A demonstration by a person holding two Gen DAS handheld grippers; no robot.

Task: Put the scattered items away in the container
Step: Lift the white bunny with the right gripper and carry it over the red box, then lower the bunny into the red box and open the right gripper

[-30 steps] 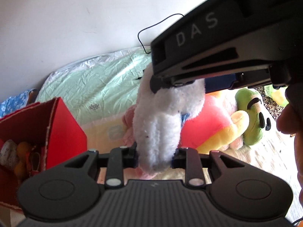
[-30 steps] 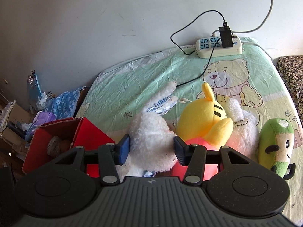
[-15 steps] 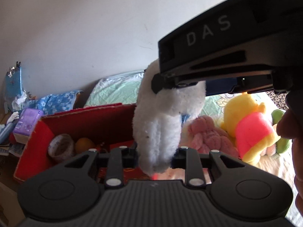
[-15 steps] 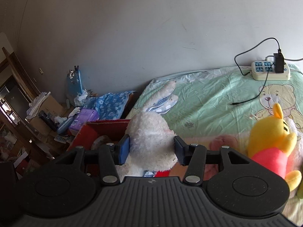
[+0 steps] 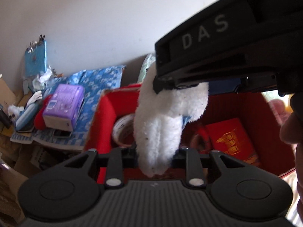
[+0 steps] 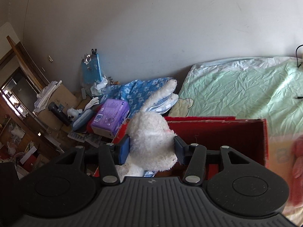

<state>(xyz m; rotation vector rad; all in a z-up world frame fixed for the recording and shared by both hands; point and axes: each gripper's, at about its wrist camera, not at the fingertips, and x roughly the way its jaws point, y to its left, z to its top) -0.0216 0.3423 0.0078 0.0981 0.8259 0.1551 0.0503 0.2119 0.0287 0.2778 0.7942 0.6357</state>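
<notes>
A white plush rabbit [image 5: 159, 132] hangs in the air over the red cardboard box [image 5: 107, 111]. My left gripper [image 5: 155, 150] is shut on its lower end. My right gripper [image 6: 151, 150] is shut on its fluffy head [image 6: 151, 132], its striped ears [image 6: 162, 98] pointing up and away. In the left wrist view the right gripper's black body crosses the top right. The red box [image 6: 217, 130] lies directly under both grippers. Inside it are a roll of tape [image 5: 123, 130], a red booklet with gold print [image 5: 231, 138] and a red ring-shaped item [image 5: 200, 138].
Left of the box are a purple pack [image 5: 62, 104], a blue flowered cloth [image 6: 138, 92], a blue pouch [image 6: 81, 121] and piled clutter. A green sheet covers the bed [image 6: 236, 90] behind the box. A pink plush [image 6: 297, 160] lies at the right edge.
Both grippers have carried the white rabbit leftwards from the bed's plush toys to above the red box. The yellow and green toys have left the view.
</notes>
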